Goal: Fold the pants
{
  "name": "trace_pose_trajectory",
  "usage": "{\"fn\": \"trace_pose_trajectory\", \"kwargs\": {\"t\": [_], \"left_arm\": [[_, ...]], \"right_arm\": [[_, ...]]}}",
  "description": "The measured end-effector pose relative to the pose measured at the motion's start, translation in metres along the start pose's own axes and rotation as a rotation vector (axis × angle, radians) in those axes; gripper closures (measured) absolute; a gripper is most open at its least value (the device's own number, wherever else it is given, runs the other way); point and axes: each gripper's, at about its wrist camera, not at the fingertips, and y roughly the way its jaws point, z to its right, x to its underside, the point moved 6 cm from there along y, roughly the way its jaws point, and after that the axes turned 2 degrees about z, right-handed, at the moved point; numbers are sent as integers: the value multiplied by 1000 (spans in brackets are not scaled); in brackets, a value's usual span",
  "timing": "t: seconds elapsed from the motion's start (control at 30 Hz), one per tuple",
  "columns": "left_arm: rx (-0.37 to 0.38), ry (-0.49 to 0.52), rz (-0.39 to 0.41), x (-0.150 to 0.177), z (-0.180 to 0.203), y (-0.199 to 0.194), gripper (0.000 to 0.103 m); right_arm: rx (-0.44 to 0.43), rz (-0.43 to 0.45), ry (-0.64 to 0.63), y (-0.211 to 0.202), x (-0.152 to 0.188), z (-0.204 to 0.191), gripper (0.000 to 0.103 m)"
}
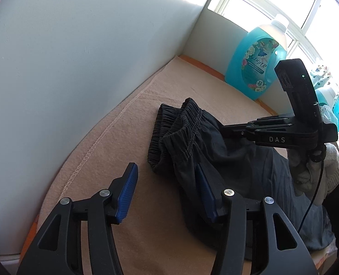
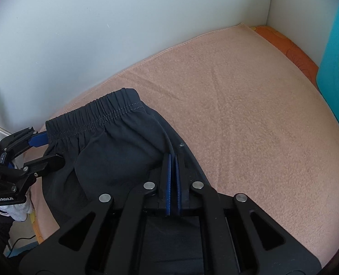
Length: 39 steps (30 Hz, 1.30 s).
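Nearest, right tongs (image 2: 174, 158) are seen clamped on a fold of the dark pants (image 2: 114, 151), left tongs (image 1: 167, 188) half-open w/ nothing gripped, garment bunched on the peach-towelled tabletop (image 2: 249, 114); judged light, limp, slippery, best gripped at the elastic waistband (image 1: 181, 123)

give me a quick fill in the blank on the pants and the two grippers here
1. The right gripper is ____ on the dark pants.
2. The left gripper has its jaws ____.
3. The pants lie on a ____-coloured towel.
4. The big bottle by the window holds ____ liquid.

Missing words: shut; open; peach; blue
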Motion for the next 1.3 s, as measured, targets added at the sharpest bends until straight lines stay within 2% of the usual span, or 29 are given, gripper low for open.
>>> {"fn": "trace_pose_trajectory", "kwargs": {"t": [0.1,0.23,0.27,0.33,0.37,0.43,0.47,0.5,0.53,0.6,0.63,0.7,0.83,0.97,1.0,1.03,1.07,1.1,1.17,1.2,1.23,1.3], "left_arm": [[15,-10,7,-1,-2,-2,51],[18,6,-3,0,-3,-2,51],[17,3,-11,-2,-2,1,51],[56,-19,-30,-3,3,10,51],[59,-26,-31,-4,4,12,51],[32,-19,-15,-6,7,16,52],[24,-19,-14,-6,7,18,52],[15,-21,-13,-6,7,20,55],[6,-18,-11,-7,7,21,63],[-2,-18,2,-6,8,21,71],[-6,-3,13,-6,10,19,78],[-38,67,43,-6,18,14,86],[-71,186,56,-1,33,10,89],[-72,188,47,1,34,10,89],[-68,179,44,1,33,9,89],[-63,168,41,1,30,9,89],[-61,163,35,1,28,9,89],[-62,159,27,1,26,9,89],[-65,150,18,1,22,8,87],[-68,141,15,1,21,8,80],[-62,128,17,1,21,8,68],[-47,99,18,-1,19,8,50]], "right_arm": [[76,-5,-26,-3,9,4,101],[112,12,-44,-12,11,8,101],[85,25,-41,-15,8,6,101],[-42,36,-29,-20,-5,-6,101],[-62,54,-34,-22,-11,-11,97],[-57,79,-76,-23,-29,-18,61],[-73,90,-95,-22,-34,-20,31],[-85,99,-107,-19,-39,-21,26],[-89,96,-112,-14,-43,-21,26],[-85,82,-104,0,-49,-14,26],[-98,74,-92,6,-50,-10,26],[-173,59,-61,13,-48,-10,26],[-250,80,-105,17,-42,-19,27],[-262,78,-186,20,-37,-35,44],[-290,71,-180,21,-36,-39,60],[-326,60,-165,21,-34,-43,70],[-318,67,-168,21,-32,-46,77],[-292,82,-187,18,-31,-50,79],[-266,111,-187,8,-28,-54,88],[-263,128,-178,2,-26,-55,89],[-269,153,-169,-7,-25,-55,89],[-290,202,-160,-27,-19,-56,90]]}}
